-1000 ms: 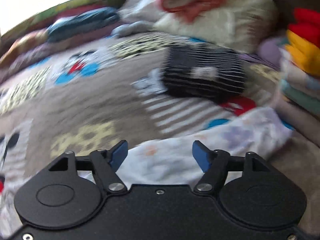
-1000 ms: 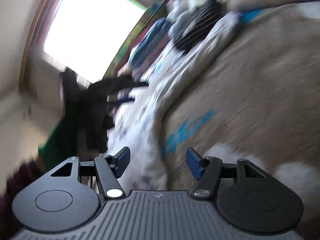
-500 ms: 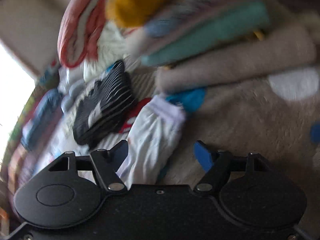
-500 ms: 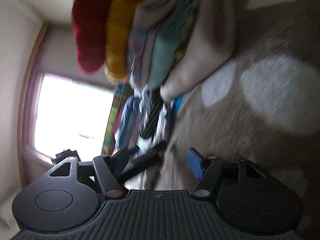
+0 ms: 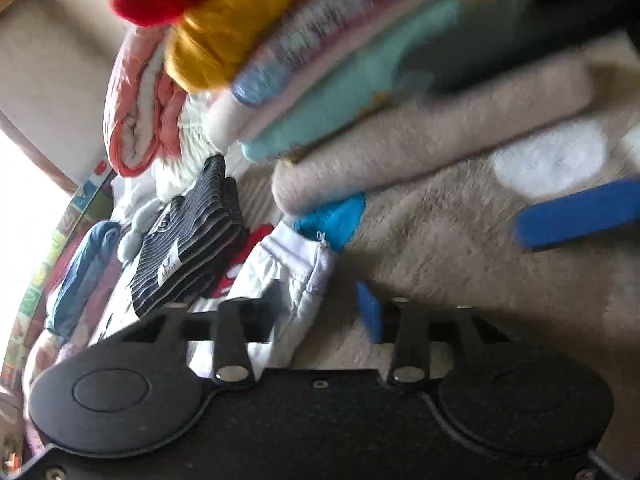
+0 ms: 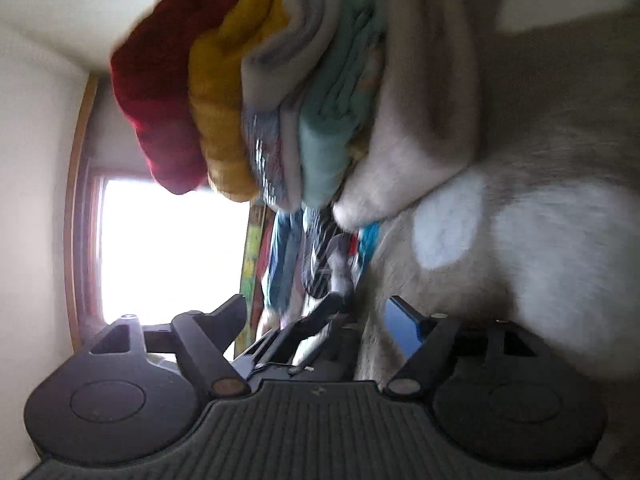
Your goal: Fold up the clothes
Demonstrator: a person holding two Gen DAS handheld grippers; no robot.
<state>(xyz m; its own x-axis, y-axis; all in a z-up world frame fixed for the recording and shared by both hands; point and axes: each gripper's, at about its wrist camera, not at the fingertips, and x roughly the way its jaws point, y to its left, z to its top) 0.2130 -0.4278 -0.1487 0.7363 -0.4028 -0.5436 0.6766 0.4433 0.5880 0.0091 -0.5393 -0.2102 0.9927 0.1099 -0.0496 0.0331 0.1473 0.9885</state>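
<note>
1. The landmark is the stack of folded clothes, which lies on a beige plush blanket with white patches; in both wrist views the scene is rolled sideways and blurred.
2. The stack shows a red layer at its outer end, then a mustard-yellow one, a pale patterned one, a mint-green one, and a thick beige fold against the blanket.
3. The white garment lies on the blanket just beside the stack's beige fold, its hemmed end next to a bright blue patch of the blanket.
4. The left gripper sits low over that white garment; its jaws are closing at about half width. The cloth passes between the fingers, yet the pads do not visibly press on it.
5. A folded black striped garment lies beyond the white one, farther from the stack, with a rolled blue piece past it.
6. A pink and white bundle lies behind the stack, near the wall.
7. In the left wrist view, a blue finger pad of the other gripper shows near the stack.
8. The right gripper points toward the stack's ends with its jaws opening wide and nothing gripped between them.
9. A bright window lies beyond the stack.
</note>
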